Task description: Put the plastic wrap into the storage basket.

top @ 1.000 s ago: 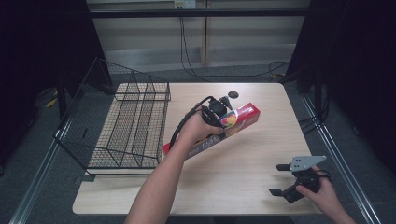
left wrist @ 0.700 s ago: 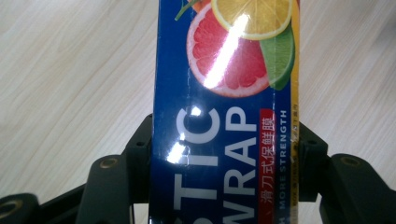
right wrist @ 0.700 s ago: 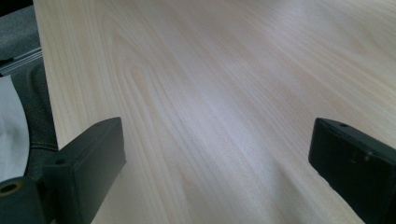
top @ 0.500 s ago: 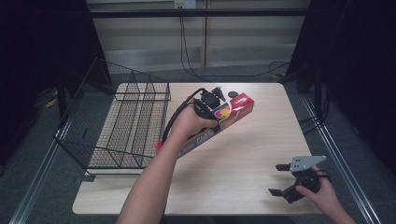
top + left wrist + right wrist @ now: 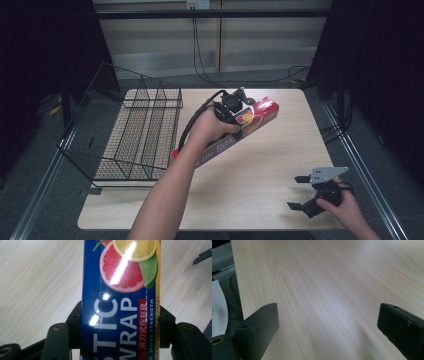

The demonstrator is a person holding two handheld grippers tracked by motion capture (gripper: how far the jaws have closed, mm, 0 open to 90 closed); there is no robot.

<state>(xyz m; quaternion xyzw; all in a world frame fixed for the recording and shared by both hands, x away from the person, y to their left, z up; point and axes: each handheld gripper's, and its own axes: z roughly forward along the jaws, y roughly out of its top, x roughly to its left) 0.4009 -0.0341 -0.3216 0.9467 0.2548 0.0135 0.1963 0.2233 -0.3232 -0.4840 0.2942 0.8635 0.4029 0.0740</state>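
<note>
Left gripper view: plastic wrap box between jaws

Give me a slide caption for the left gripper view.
Left gripper clamped across a blue plastic wrap box, above the wooden table.

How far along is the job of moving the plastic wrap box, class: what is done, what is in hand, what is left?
Done: the left gripper is shut on the plastic wrap box, and the high view shows the box tilted, its far end raised. In hand: the box is carried beside the wire basket. Left: setting it down, probably in the basket, which looks empty. The right gripper rests open near the table edge.
</note>
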